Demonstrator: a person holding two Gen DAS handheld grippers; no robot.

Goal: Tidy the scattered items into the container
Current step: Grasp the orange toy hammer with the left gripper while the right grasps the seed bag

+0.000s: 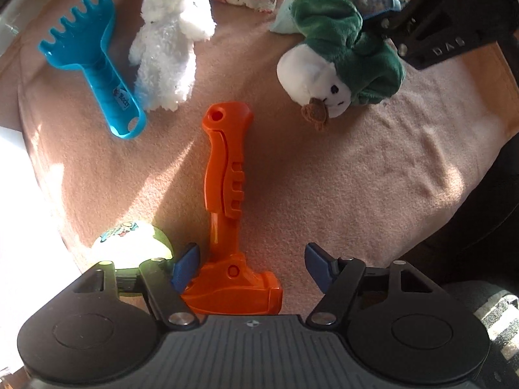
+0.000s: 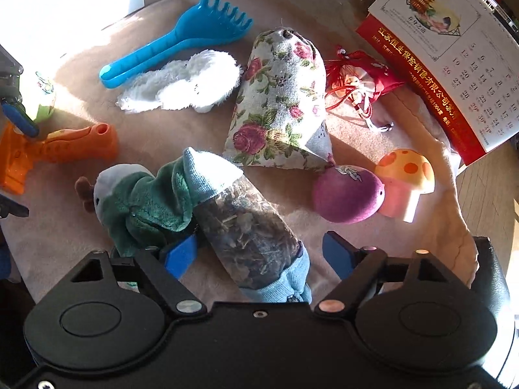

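Note:
An orange toy hammer (image 1: 225,194) lies on the pink blanket, its head between the open fingers of my left gripper (image 1: 249,267); it also shows in the right wrist view (image 2: 58,149). My right gripper (image 2: 259,254) is open around a clear herb pouch with blue cloth ends (image 2: 246,227). A green and white plush (image 2: 139,204) lies against the pouch's left side; it also shows in the left wrist view (image 1: 340,61). No container is in view.
A blue toy rake (image 1: 94,61), a white plush (image 1: 172,42), a floral pouch (image 2: 282,103), a red drawstring pouch (image 2: 360,81), a purple ball (image 2: 347,194) and a mushroom toy (image 2: 405,178) lie on the blanket (image 1: 373,178). A pale green ball (image 1: 129,243) sits beside my left gripper. A desk calendar (image 2: 447,52) stands at the right.

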